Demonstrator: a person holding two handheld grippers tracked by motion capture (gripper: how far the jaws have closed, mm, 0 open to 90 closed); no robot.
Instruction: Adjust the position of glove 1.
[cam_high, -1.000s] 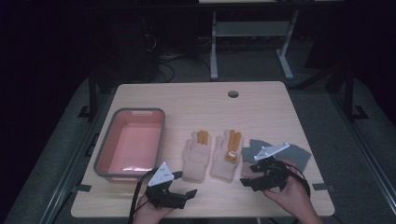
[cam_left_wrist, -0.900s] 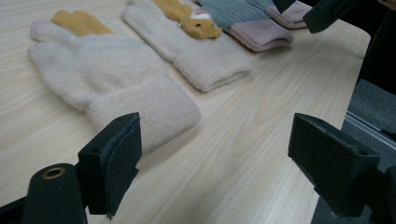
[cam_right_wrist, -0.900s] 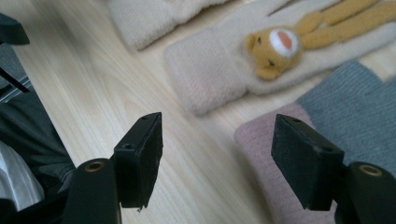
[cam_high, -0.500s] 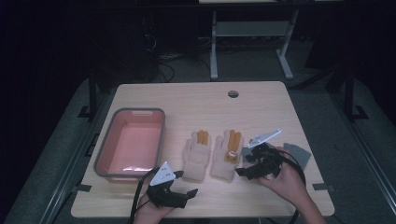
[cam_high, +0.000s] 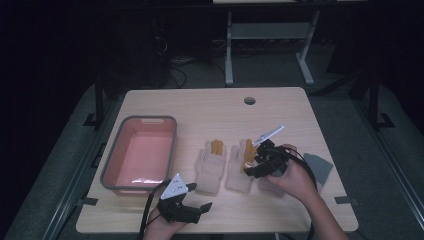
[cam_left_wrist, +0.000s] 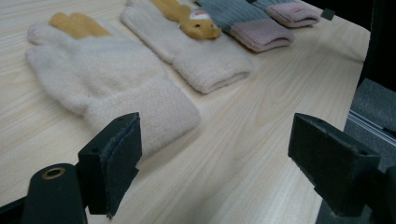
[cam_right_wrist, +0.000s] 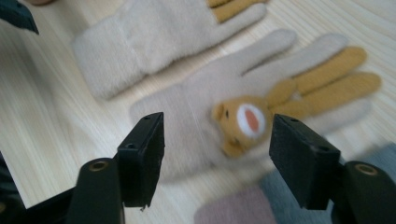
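The right gripper (cam_high: 256, 165) hovers right over the bear glove (cam_right_wrist: 224, 121), fingers spread wide apart with nothing between them. That cream glove lies flat on the worktop (cam_high: 210, 112), just beside its plain twin (cam_high: 210, 165) and touching the grey glove (cam_right_wrist: 299, 205) at its other side. The pink bin (cam_high: 172, 145) sits well apart to the left. To do this well, I'd say come down on the cuff or palm, pinch one layer of fabric only, and keep clear of the grey neighbour. The left gripper (cam_high: 192, 207) rests near the worktop's front edge, fingers also apart, holding nothing.
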